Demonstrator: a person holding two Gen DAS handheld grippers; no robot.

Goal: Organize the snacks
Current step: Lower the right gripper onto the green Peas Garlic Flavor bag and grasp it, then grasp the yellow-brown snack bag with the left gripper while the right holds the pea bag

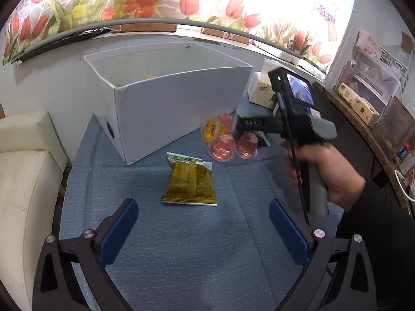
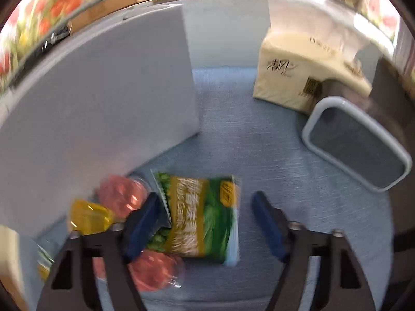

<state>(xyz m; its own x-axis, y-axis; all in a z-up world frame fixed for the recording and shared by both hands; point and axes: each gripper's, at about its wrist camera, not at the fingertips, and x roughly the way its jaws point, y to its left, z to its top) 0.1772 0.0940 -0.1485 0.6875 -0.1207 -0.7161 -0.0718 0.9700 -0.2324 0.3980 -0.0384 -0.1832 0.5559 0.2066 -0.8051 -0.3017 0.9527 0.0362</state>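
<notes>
Snacks spread on blue tablecloth (image 1: 181,246) beside white box (image 1: 166,108). Tissue pack (image 2: 298,77) stands right of box, grey-rimmed tray (image 2: 358,142) near it. Green snack bag (image 2: 205,215) lies flat between right gripper (image 2: 207,223) fingers, claw spread wide, gripping nothing. Yellow-green packet (image 1: 190,182) lies ahead of left gripper (image 1: 203,223), claw released, empty. Pink jelly cups (image 1: 223,147), yellow one (image 1: 211,129) cluster by box corner; count unclear in blurred right view.
</notes>
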